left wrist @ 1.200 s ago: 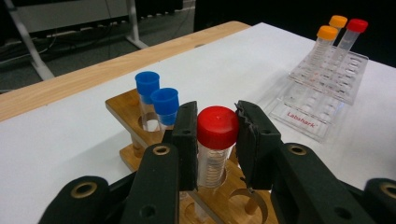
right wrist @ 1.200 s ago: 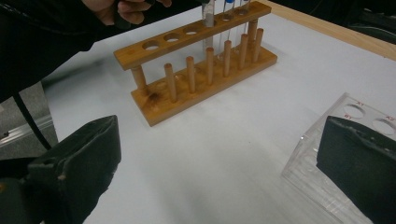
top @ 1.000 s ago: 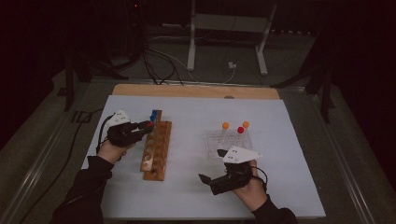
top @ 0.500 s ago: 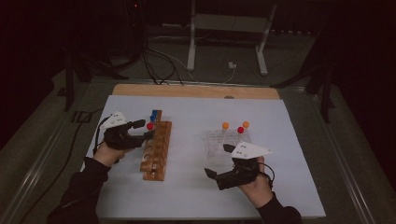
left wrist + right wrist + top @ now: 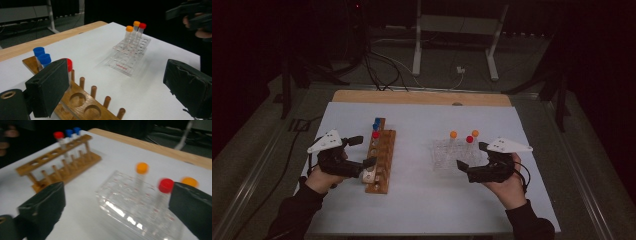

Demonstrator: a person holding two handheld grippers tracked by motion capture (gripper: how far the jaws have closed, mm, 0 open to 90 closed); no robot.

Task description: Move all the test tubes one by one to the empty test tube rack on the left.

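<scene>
Reading any writing here is hard: the one label is a small red word on the near face of the clear plastic rack (image 5: pixel 130 53) in the left gripper view, too small to spell out with certainty. That rack stands on the white sheet (image 5: pixel 422 200) toward the table's right edge and holds two orange-capped tubes (image 5: pixel 453 135) and one red-capped tube (image 5: pixel 469 139) along its far side. In the right gripper view the second orange cap is half hidden behind the right-hand jaw, and the rack is blurred.

The wooden rack (image 5: pixel 381 160) lies toward the table's left edge, running from the near side to the far. Two blue-capped tubes (image 5: pixel 42 57) stand at its far end, with a red-capped tube (image 5: pixel 60 136) next to them. In the left gripper view this red cap is mostly covered by the left-hand jaw pad, and the rack's near end is cut off at the bottom.

The left gripper (image 5: pixel 361 151) hovers just beside the wooden rack's left side, its jaws spread wide with nothing between them. A pale object beside its lower jaw, at the rack's near end, is hard to make out. The right gripper (image 5: pixel 472 156) sits at the clear rack's right near corner, jaws likewise wide apart and empty. The room beyond the table's far edge is dark, with only a metal stand (image 5: pixel 454 30) and cables (image 5: pixel 382 67) discernible.
</scene>
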